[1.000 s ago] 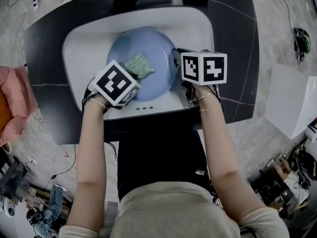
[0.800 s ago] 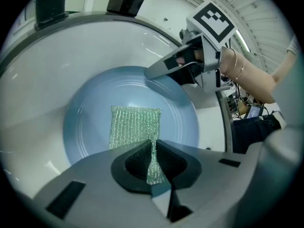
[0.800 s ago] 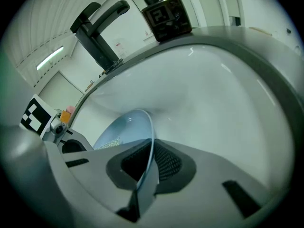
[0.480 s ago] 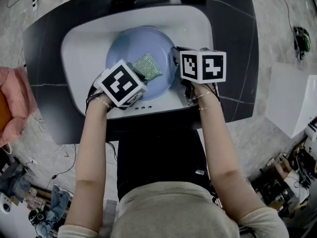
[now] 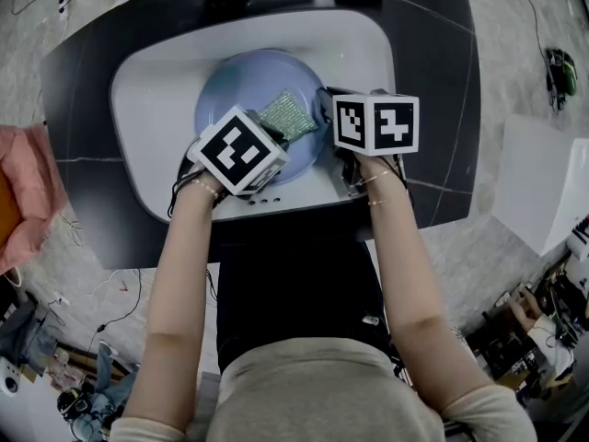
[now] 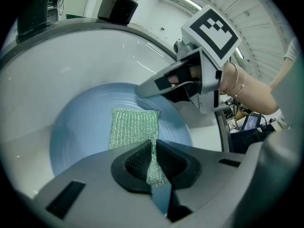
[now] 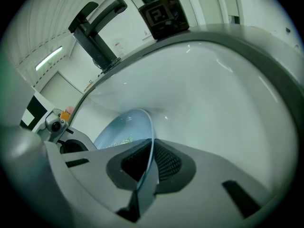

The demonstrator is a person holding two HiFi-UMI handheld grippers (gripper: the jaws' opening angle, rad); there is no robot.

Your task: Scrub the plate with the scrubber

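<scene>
A pale blue plate (image 5: 235, 81) lies in the white sink (image 5: 156, 72). A silvery-green mesh scrubber (image 5: 287, 113) rests flat on the plate's right part; in the left gripper view the scrubber (image 6: 133, 127) spreads over the plate (image 6: 80, 132). My left gripper (image 6: 153, 163) is shut on the scrubber's near corner. My right gripper (image 7: 145, 167) is shut on the plate's rim (image 7: 151, 141) at the plate's right edge, with the rim running between the pads. In the head view the marker cubes hide both sets of jaws.
A dark tap (image 7: 95, 32) and a dark soap bottle (image 7: 164, 13) stand behind the sink. The sink sits in a black counter (image 5: 433, 109). Three small holes mark the sink's near rim (image 5: 262, 198). The person's body fills the lower head view.
My left gripper has slid the scrubber to the right across the plate, closer to the right gripper. The right gripper and the plate have stayed still.
</scene>
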